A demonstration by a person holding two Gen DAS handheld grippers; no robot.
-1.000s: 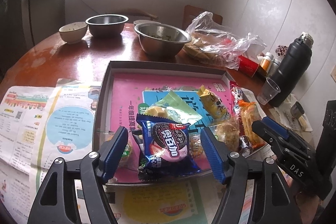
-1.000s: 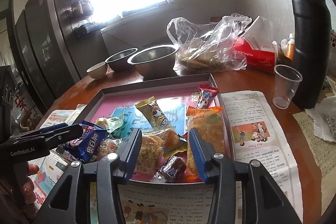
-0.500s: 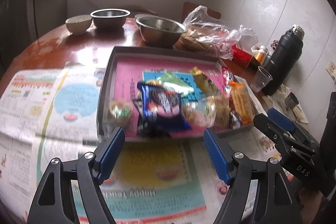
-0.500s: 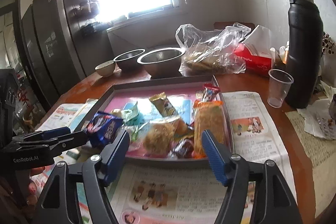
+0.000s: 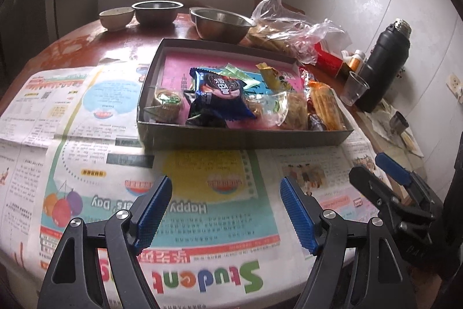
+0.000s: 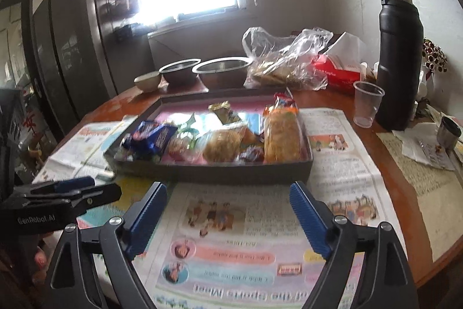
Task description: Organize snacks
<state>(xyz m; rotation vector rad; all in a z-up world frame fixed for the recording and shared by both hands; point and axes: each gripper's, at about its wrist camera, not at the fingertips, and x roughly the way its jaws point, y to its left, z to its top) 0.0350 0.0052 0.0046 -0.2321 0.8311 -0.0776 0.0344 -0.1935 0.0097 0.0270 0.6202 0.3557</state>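
Left wrist view: the left gripper (image 5: 225,207) and right gripper (image 6: 228,210) hover with jaws spread wide and empty above newspaper (image 5: 185,210), just short of a dark tray (image 5: 246,136) holding snacks (image 5: 222,94) on a round table (image 5: 86,39).

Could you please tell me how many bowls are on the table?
3: a small pale bowl far left, a steel bowl beside it, and another steel bowl behind the tray.

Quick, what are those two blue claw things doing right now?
Left gripper: jaws open, holding nothing.
Right gripper: jaws open, holding nothing.
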